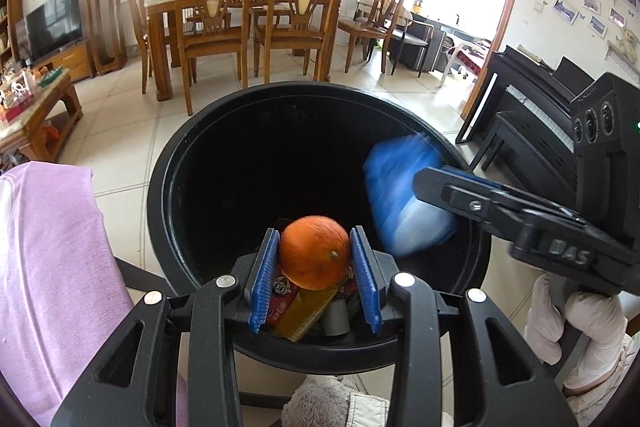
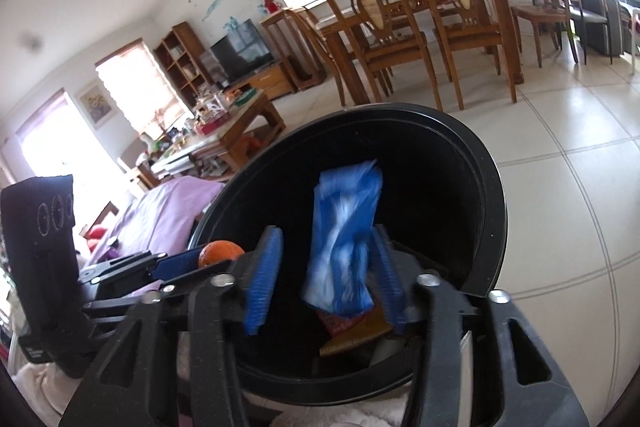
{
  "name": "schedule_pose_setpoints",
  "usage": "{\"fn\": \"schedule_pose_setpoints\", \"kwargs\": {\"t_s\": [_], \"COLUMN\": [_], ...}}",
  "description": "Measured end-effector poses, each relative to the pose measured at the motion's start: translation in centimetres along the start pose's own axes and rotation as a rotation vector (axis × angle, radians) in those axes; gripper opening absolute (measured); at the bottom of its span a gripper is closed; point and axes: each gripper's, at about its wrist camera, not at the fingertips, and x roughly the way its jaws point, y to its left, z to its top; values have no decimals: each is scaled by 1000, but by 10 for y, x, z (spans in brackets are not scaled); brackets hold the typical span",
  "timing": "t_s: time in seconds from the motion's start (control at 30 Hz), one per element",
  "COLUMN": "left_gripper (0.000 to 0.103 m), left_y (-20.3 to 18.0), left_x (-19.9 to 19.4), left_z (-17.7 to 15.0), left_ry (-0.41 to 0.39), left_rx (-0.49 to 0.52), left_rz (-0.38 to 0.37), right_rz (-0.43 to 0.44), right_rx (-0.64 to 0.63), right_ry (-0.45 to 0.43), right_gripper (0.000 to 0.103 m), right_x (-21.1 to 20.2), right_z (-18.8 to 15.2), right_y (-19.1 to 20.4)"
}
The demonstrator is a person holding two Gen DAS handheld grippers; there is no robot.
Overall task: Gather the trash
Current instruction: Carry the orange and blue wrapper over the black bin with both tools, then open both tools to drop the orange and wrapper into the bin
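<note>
Black plastic, round and deep, the trash bin [image 1: 168, 187] sits right under both grippers, its mouth tilted toward the cameras so anything let go should fall straight in. Some trash already lies at the bottom — a red snack wrapper [image 1: 282, 297], a yellow packet [image 1: 308, 315] and what looks like a small grey cylinder.

The left gripper [image 1: 316, 267] hangs just inside the near rim with an orange [image 1: 314, 251] between its blue ribbed pads [image 1: 262, 279]. The jaws stand partly apart; the left pad lies against the fruit, the right one seems to meet it too, though I cannot tell how firmly. Holding it low over the opening, not above the rim, looks deliberate: a round fruit dropped from higher up could bounce or roll out.

The right gripper [image 2: 324, 279] reaches in from the other side. Its jaws stand well apart, and the blue plastic bag [image 2: 344, 239] between them is smeared with motion blur — from the right wrist view it touches neither pad cleanly, so I judge it released and falling into the bin. In the left wrist view the same bag [image 1: 404, 195] shows as a blurred blue mass against the bin's inner wall, below the right gripper's fingertip.

A gloved hand [image 1: 576, 323] grips the right tool's handle. A lilac cloth [image 1: 48, 267] lies beside the bin.
</note>
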Motion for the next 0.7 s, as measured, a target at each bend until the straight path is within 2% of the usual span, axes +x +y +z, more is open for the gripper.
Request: {"fn": "schedule_pose_setpoints", "kwargs": {"t_s": [0.13,0.17,0.2,0.27,0.4,0.7], "left_gripper": [38,45,61,74,74,76], "left_y": [0,0,0,0,2,28], "left_x": [-9,-12,-16,-27,-44,-93], "left_z": [-1,-2,-3,-5,-9,-26], "left_ry": [-25,-31,-39,-79,-105,-150], "left_rx": [8,8,8,12,18,-17], "left_rz": [-2,-1,6,28,36,85], "right_rz": [3,3,0,0,4,49], "right_rx": [6,10,12,18,23,-47], "right_ry": [-22,-26,-34,-46,-62,-44], "right_gripper": [62,62,62,62,70,70], "right_x": [-5,-5,-7,-11,-14,-4], "right_z": [-1,-1,-1,-2,-3,-8], "right_y": [1,1,2,3,13,72]}}
